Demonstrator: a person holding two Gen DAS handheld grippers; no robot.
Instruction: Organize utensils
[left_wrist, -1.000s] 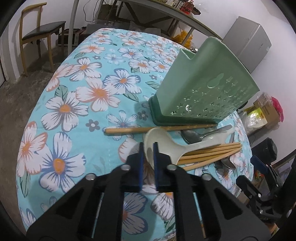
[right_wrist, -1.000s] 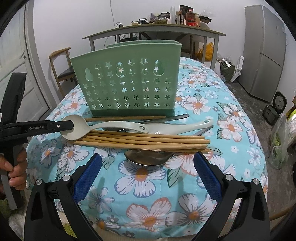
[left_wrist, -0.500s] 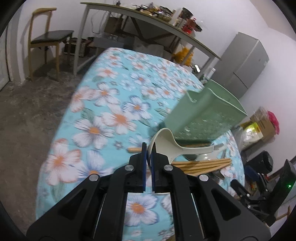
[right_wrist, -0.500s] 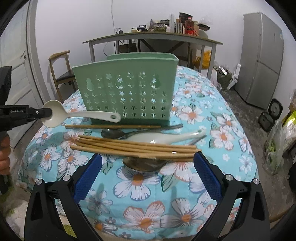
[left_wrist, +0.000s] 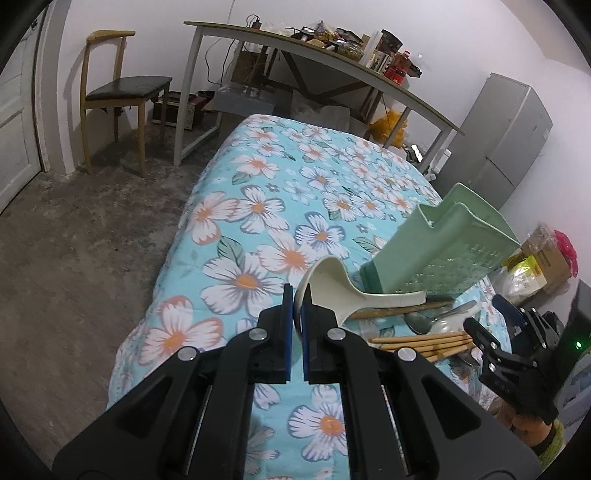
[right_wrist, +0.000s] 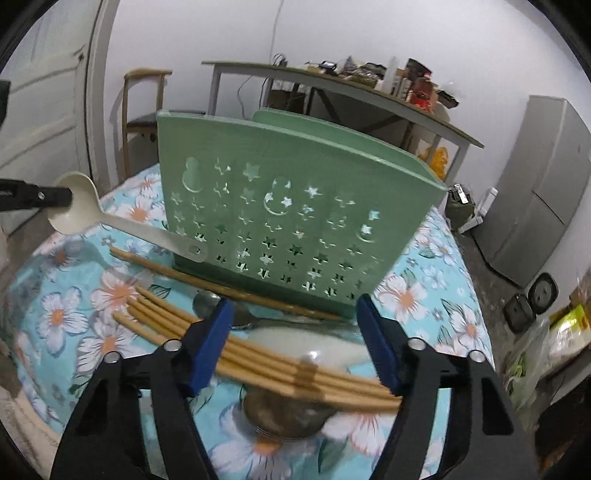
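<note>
Chopsticks (right_wrist: 280, 365) lay in a bundle at the lower centre of the right wrist frame, between the closing jaws of the right gripper (right_wrist: 295, 347), whose blue pads did not press on them. A metal spoon (right_wrist: 284, 417) lay blurred under the bundle. Further up, one more chopstick (right_wrist: 207, 278) lay along the foot of the green holder (right_wrist: 295, 206), which stood upright on the floral cloth (right_wrist: 417, 299). At the left edge, the left gripper (left_wrist: 295, 295) was clenched on the bowl of the white spoon (right_wrist: 107, 216), held clear of the cloth, handle pointing toward the holder.
</note>
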